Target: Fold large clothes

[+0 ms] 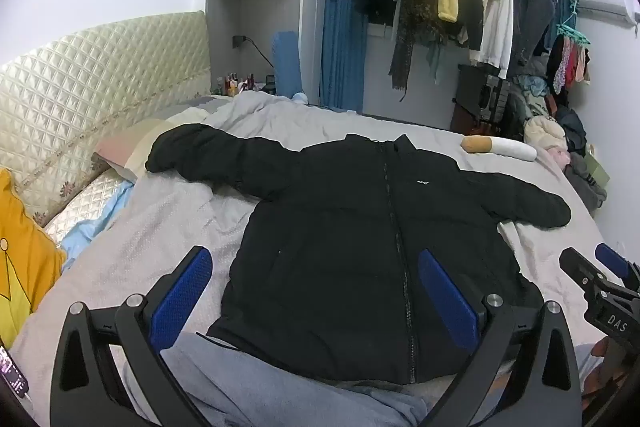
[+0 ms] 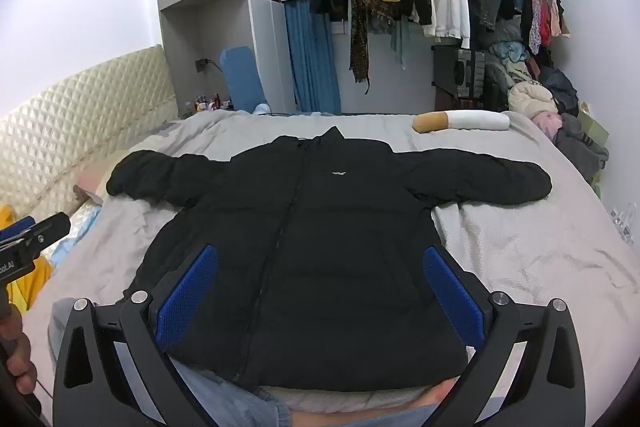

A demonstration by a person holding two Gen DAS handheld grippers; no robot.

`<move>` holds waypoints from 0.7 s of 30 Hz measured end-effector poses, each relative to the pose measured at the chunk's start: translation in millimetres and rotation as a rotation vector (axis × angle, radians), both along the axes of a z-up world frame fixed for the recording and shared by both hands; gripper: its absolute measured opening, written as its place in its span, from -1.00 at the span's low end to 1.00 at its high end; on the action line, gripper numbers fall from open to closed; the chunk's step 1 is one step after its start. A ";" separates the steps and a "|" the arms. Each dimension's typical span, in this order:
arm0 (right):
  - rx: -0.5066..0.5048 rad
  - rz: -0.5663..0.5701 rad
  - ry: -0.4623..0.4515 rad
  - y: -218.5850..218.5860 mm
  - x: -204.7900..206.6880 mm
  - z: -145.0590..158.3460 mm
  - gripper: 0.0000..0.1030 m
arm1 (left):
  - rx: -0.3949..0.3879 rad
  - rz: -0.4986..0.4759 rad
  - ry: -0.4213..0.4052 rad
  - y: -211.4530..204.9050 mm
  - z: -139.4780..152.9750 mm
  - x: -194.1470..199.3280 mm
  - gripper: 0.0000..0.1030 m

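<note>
We see the black puffer jacket (image 2: 304, 247) spread front-up on the bed (image 2: 520, 259), sleeves out; it looks soft, bulky and slippery (likely light). With both grippers' jaws wide apart and empty, we would pinch a sleeve cuff (image 2: 528, 183).

The left tool (image 1: 316, 291) fills the lower part of its own view, tilted downward, its two blue-padded fingers (image 1: 182, 297) spread wide with nothing pressed between them. The right tool (image 2: 320, 293) sits likewise low in its view, tilted downward, its blue fingers (image 2: 454, 297) just as wide apart. A hand (image 2: 18, 359) grips a handle at the lower left edge of the right view.
</note>
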State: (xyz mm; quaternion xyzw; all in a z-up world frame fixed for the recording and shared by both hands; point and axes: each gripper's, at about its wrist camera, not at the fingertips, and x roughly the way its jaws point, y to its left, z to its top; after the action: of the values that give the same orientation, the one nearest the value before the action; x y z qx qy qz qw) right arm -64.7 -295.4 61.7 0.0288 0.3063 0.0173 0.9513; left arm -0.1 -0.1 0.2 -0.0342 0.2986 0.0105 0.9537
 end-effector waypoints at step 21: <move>0.019 0.033 0.000 10.9 4.5 3.6 1.00 | -0.028 0.015 -0.010 14.9 2.9 0.3 1.00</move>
State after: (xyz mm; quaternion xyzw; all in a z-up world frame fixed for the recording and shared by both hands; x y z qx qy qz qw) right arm -60.1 -284.5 65.3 0.0327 0.3065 0.0359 0.9506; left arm 0.2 14.8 3.1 -0.0497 0.2937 0.0133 0.9545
